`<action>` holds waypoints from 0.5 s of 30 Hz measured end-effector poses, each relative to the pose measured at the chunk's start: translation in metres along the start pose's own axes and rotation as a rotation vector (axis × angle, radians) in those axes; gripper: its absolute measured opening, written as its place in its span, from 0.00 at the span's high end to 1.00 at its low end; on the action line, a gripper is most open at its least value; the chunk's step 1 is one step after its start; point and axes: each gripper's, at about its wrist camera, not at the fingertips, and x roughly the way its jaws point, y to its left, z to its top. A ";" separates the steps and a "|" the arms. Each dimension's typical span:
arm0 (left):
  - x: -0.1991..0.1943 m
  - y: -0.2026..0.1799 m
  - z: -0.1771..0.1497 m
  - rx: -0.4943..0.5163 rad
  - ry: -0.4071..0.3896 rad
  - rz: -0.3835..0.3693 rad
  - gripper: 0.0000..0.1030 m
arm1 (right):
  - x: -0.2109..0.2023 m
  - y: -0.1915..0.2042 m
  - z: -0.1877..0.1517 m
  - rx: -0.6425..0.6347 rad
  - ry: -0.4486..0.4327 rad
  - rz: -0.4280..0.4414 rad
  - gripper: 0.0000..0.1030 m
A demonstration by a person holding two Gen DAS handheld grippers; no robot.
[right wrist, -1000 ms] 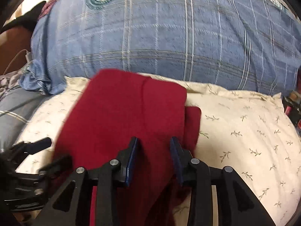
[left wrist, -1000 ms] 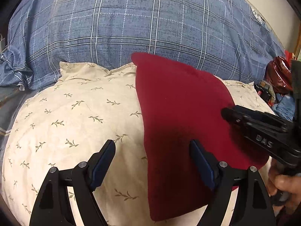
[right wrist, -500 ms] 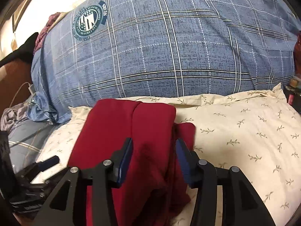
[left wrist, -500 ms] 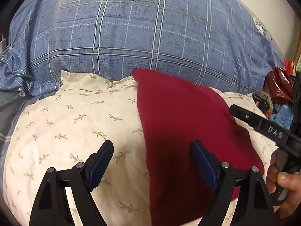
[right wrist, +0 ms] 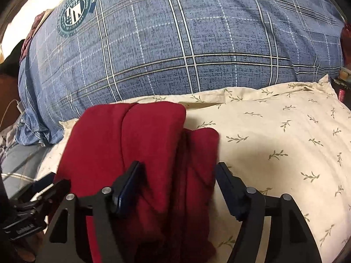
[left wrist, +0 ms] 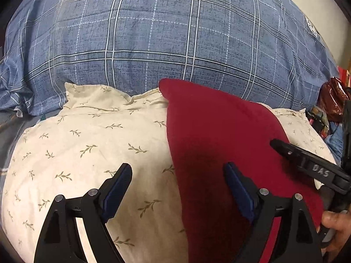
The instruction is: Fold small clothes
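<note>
The red cloth (right wrist: 140, 153) is lying folded on the cream pillow with little leaves (left wrist: 87, 144). It is lying there because the pillow gives a soft, flat place to fold on. In the right wrist view a top layer is sitting over a lower layer, and a small red part is sticking out on the right side. So I think one fold is done and the cloth is being let go.

The right gripper (right wrist: 178, 173) is hanging just over the cloth with its jaws quite wide. They have just been opening. The red cloth is lying under and between them, but the pads are not pressing it. A second ago the jaws were much closer together over the same spot, and the cloth looked blurry then. Now it is looking still and sharp.

The left gripper (left wrist: 177, 177) is standing wide open too, holding nothing. One of its fingers is over the pillow and the other is over the near edge of the cloth. It is looking about as wide as it did a second ago.

Behind the pillow the big blue checked blanket (left wrist: 175, 43) is piling up. A hand (left wrist: 339, 223) is showing at the right edge, holding the right gripper's handle.
</note>
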 end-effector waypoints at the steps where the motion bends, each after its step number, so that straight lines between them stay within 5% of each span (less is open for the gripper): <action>1: 0.000 0.000 0.000 -0.001 0.000 0.002 0.16 | -0.005 0.000 0.001 0.008 -0.012 0.015 0.32; 5: -0.002 -0.002 -0.002 0.007 -0.010 0.015 0.16 | -0.020 0.010 0.002 -0.021 -0.053 0.083 0.33; 6: -0.002 -0.002 -0.003 0.006 -0.012 0.015 0.16 | -0.021 0.015 0.000 -0.050 -0.049 0.092 0.37; 8: -0.003 -0.002 -0.004 0.002 -0.011 0.012 0.16 | -0.013 0.022 -0.004 -0.092 -0.014 0.076 0.61; 12: -0.003 -0.001 -0.004 0.001 -0.007 0.006 0.16 | -0.008 0.026 -0.009 -0.129 -0.020 0.041 0.68; 13: -0.003 -0.001 -0.004 0.002 -0.007 0.006 0.16 | -0.010 0.028 -0.009 -0.139 -0.027 0.023 0.80; 15: -0.003 0.000 -0.003 0.002 -0.005 0.002 0.16 | -0.013 0.026 -0.008 -0.129 -0.034 0.025 0.83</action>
